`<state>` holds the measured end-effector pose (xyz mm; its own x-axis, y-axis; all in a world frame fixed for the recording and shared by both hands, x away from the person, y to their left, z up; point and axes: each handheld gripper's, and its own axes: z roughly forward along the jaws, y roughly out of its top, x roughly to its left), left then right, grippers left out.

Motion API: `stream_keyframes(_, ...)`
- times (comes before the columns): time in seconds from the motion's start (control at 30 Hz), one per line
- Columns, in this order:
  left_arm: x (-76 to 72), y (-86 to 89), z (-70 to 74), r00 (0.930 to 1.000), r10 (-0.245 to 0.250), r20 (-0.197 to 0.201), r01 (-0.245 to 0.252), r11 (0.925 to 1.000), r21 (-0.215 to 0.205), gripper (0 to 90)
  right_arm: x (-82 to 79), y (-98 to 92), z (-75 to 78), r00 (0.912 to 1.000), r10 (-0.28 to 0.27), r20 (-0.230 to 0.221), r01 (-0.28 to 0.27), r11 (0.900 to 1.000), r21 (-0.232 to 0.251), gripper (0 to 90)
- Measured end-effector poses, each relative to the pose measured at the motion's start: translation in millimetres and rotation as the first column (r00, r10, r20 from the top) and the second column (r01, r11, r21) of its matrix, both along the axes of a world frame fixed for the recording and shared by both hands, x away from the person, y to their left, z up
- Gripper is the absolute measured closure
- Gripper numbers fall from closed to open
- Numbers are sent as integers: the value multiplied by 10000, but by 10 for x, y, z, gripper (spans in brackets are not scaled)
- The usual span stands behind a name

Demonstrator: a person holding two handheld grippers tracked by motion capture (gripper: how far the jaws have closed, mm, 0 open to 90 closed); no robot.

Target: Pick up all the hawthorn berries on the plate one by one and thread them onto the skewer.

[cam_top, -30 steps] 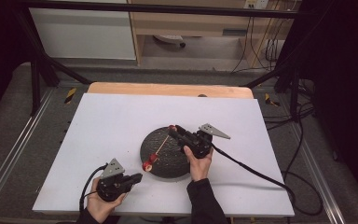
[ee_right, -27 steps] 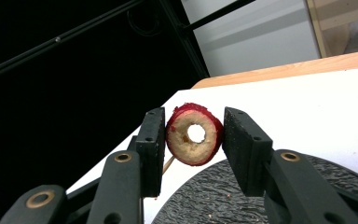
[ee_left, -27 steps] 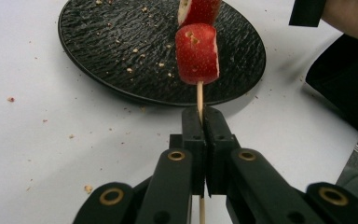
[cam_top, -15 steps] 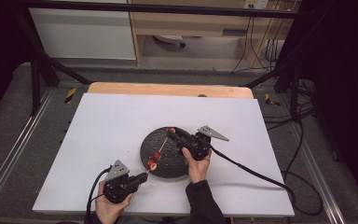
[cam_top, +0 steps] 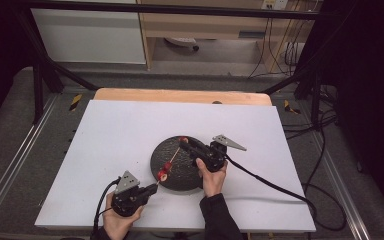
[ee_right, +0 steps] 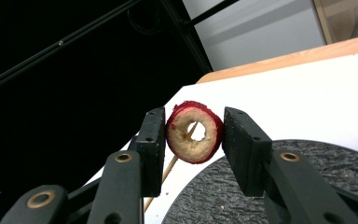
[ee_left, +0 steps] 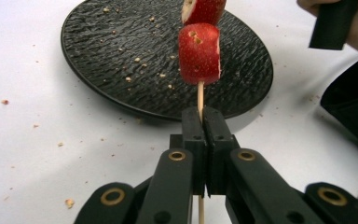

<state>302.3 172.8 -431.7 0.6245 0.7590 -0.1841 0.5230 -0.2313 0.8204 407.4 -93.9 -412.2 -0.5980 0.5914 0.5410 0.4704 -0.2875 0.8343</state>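
Observation:
A thin wooden skewer (cam_top: pixel 174 158) slants over the black textured plate (cam_top: pixel 185 176) with red fruit pieces (cam_top: pixel 164 172) threaded on it. At the table's near edge, my left gripper (cam_top: pixel 152 188) is shut on the skewer's bare lower end. In the left gripper view the jaws meet on the stick (ee_left: pixel 200 95), just below two red pieces (ee_left: pixel 199 53). My right gripper (cam_top: pixel 184 141) is shut on a red-skinned ring slice (ee_right: pixel 182 144) at the skewer's far tip. The stick shows through the ring's hole.
The plate (ee_left: pixel 121 56) carries crumbs, and more crumbs dot the white table (cam_top: pixel 110 135) around it. A wooden strip (cam_top: pixel 180 96) runs along the table's far edge. Cables trail from both grippers toward the near and right edges.
My left gripper has shifted a little to the right, toward the plate, keeping hold of the skewer. The right gripper has stayed where it was.

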Motion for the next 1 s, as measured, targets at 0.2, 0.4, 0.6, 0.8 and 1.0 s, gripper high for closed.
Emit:
stream_keyframes(0.2,4,-4,-8,10000,-53,13,52,9997,245,886,-17,9,-6,10000,38,-75,-37,10000,78,615)
stream_keyframes(0.4,5,-28,-10,9996,-253,-122,255,9994,219,887,-26,6,-12,9999,74,119,-70,9995,-321,619)
stream_keyframes(0.6,13,-38,-7,9986,-409,-336,414,9990,154,887,-36,-2,-7,9995,153,284,-131,9970,-760,621)
stream_keyframes(0.8,21,-34,-4,9980,-442,-450,446,9990,86,887,-42,-2,-13,9991,227,355,-193,9954,-939,622)
stream_keyframes(1.0,13,-30,-11,9983,-512,-272,520,9982,289,888,-34,-19,3,9992,363,190,-343,9951,-925,614)
